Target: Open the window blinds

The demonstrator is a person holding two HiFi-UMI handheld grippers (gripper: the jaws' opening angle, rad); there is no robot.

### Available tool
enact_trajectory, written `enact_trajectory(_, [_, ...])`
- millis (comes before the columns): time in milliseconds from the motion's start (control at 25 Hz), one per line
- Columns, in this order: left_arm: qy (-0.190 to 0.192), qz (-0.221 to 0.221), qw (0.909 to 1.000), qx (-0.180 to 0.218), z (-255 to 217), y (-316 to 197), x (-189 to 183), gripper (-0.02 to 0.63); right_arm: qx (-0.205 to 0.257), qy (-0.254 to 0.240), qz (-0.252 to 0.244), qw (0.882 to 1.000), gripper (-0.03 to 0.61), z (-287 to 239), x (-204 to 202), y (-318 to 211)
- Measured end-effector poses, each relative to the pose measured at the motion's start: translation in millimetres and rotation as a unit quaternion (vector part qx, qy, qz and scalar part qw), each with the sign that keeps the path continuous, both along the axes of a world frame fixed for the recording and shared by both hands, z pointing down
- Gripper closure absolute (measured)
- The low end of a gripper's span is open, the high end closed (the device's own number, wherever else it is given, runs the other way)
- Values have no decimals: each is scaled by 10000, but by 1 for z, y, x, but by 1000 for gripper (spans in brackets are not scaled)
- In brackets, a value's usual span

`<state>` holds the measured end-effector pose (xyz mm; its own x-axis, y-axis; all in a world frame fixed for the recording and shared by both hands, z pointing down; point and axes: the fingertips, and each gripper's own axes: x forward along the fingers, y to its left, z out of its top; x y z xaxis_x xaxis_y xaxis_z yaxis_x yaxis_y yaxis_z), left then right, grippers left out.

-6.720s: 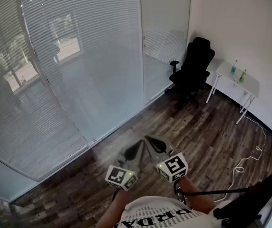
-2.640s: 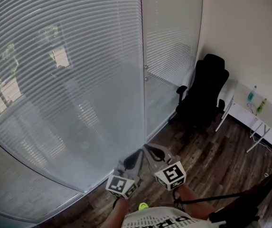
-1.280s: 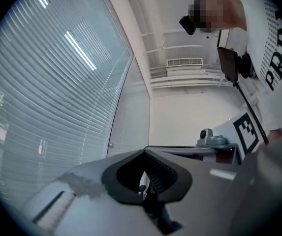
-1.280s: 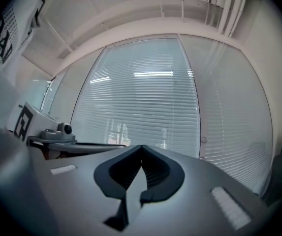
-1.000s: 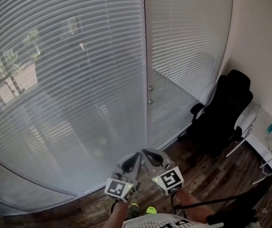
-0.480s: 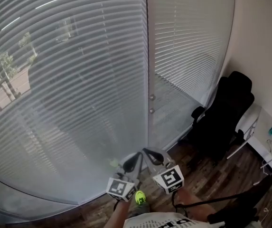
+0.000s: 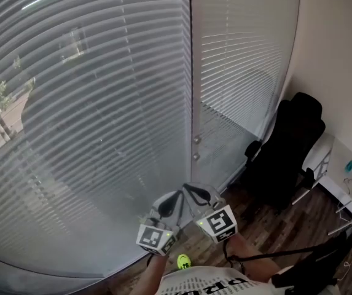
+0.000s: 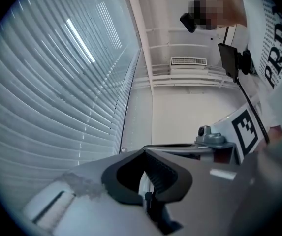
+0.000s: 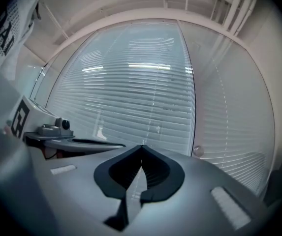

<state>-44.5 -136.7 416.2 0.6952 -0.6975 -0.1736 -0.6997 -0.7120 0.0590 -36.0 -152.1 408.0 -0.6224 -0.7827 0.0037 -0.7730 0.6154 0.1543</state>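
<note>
Head view, contents at this moment.

**Window blinds** (image 7: 89,134): two lowered panels of horizontal slats cover the glazing ahead. They are tilted nearly closed, and trees outside show only faintly through the left panel. The slats run side to side and the panels hang down close to the floor (image 7: 268,229).

**Frame post** (image 7: 191,91): upright, standing between the two panels. It carries two small round knobs (image 7: 196,147), one above the other.

**Left tool** (image 7: 177,196): held out toward the blinds. Its jaws are pressed together with nothing between them, which the left gripper view shows plainly.

**Right tool** (image 7: 190,190): just beside the left, with the two tips almost meeting. Its jaws are likewise pressed together and empty.

**Governing relation:** the blinds lie straight ahead of both tools, apart from them and untouched. The post and its knobs sit just above and slightly right of the tips, so the right tool is judged the nearer. No cord or wand shows in any view. The knobs are the likely control, though that cannot be confirmed.

**Other contents:** a black office chair (image 7: 289,146) and a white table (image 7: 323,161) with bottles stand at the right wall, well apart from the tools.

**Stage, as judged:** approach only, with the opening not yet begun.
</note>
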Motion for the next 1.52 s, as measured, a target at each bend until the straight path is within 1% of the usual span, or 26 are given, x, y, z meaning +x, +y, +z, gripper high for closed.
enact_trajectory(200, [52, 181, 9998, 119, 1, -20, -2, 621, 114, 167, 185, 9996, 574, 4, -1, -23])
enact_trajectory(400, [99, 263, 9995, 156, 30, -47, -10, 621, 157, 139, 304, 9993, 574, 32, -9, -48])
enact_trajectory(480, [126, 272, 9994, 158, 34, -53, -13, 621, 140, 179, 318, 9992, 574, 37, -11, -53])
enact_trajectory(680, [206, 331, 9991, 159, 37, -61, -14, 621, 96, 222, 439, 9987, 574, 42, -12, -64])
enact_trajectory(920, [119, 338, 9993, 134, 25, -65, -8, 621, 133, 377, 579, 9975, 574, 31, -6, -71])
enact_trajectory(1080, [147, 278, 9995, 46, 45, -74, -2, 620, 163, 578, 656, 9960, 571, 53, 5, -82])
enact_trajectory(1160, [147, 207, 9997, -75, 50, -82, 0, 621, 121, 664, 670, 9955, 565, 58, 12, -91])
enact_trajectory(1280, [129, 183, 9996, -163, 51, -92, 8, 621, 117, 860, 681, 9939, 496, 59, 24, -104])
enact_trajectory(1400, [92, 132, 9998, -145, 47, -101, 15, 620, 337, 987, 805, 9913, 492, 49, 37, -117])
enact_trajectory(1520, [55, 48, 9999, -154, 45, -113, 20, 620, 608, 1029, 887, 9889, 470, 37, 50, -131])
